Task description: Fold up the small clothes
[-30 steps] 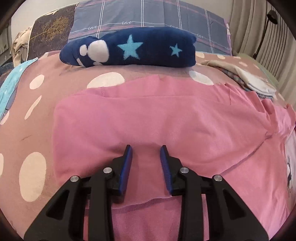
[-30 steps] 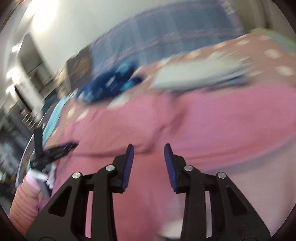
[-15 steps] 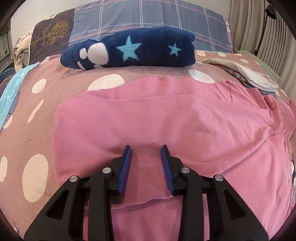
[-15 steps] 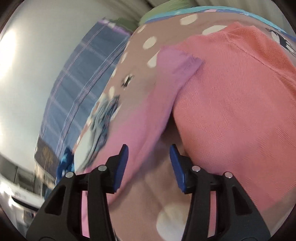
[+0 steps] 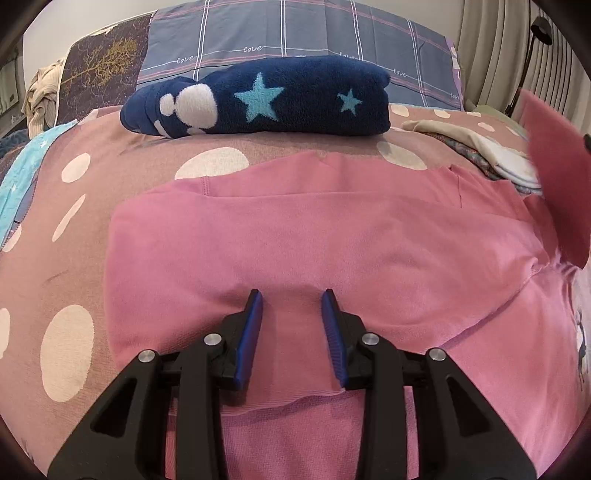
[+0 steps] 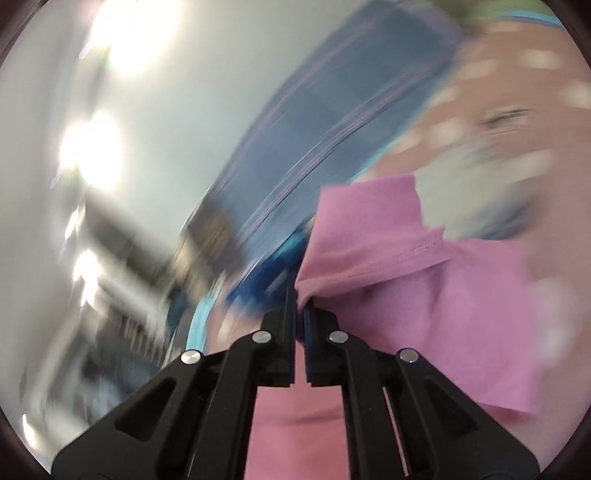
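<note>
A pink shirt lies spread on the polka-dot bedspread. My left gripper is open, its fingertips resting on a folded-over part of the shirt near its lower hem. My right gripper is shut on a sleeve of the pink shirt and holds it lifted off the bed; that view is motion-blurred. The raised sleeve shows at the right edge of the left wrist view.
A folded navy blanket with stars lies at the back of the bed before a plaid pillow. A stack of folded clothes sits at the back right. A turquoise cloth lies at the left edge.
My right gripper has shut on the shirt's sleeve and lifted it; the raised sleeve now shows at the right edge of the left wrist view. My left gripper has stayed in place, open.
</note>
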Demonstrator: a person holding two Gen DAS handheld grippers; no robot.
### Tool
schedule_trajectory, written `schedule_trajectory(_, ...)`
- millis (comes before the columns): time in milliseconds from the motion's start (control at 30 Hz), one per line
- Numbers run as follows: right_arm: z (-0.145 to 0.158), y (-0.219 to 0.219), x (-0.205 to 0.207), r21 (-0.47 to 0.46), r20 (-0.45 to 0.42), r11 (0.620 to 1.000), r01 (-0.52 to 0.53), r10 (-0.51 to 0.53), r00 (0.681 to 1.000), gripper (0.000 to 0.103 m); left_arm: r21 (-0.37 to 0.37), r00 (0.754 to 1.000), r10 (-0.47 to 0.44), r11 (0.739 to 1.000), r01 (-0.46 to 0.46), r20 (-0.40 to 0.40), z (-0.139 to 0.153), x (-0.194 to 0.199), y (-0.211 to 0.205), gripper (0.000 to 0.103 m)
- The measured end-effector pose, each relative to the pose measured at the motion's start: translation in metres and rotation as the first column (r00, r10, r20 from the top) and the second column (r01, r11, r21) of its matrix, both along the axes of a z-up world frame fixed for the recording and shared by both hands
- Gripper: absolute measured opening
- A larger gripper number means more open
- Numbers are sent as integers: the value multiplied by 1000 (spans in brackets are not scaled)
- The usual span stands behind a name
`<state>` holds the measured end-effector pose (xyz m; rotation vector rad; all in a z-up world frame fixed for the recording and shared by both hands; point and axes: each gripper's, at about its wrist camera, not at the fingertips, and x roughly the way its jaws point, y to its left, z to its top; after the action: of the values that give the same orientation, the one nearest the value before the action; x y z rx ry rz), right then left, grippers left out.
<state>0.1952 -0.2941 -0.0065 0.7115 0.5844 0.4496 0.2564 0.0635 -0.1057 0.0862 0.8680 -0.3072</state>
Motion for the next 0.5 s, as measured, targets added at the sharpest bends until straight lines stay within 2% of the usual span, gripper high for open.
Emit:
schedule_trajectory(33,-4,26,7,-32,-8,998,-60,59,998,5,-9,1000,0,1000,0,-2,0,0,1,36)
schedule_trajectory(67,-16,62,15,-101,-38,986,-134,131,991,5,-18,1000,-1,1000,1,-3,0,1,2,36)
schedule_trajectory(167,-58,121,20,-263,-145,936,-234,202,969,5,-46,1000,-7,999,6,-10,0,2,5,38)
schedule_trajectory(200,-70,128,20,-286,-176,923,-256,212,961,7,-54,1000,-11,999,10,-12,0,2,5,39)
schedule_trajectory(300,-102,135,12,-299,-231,911,-283,219,948,7,-78,1000,-22,997,21,-18,0,3,7,43)
schedule_trajectory(500,-105,128,8,-265,-213,923,-280,227,950,7,-104,999,-39,994,39,-2,12,-6,4,48)
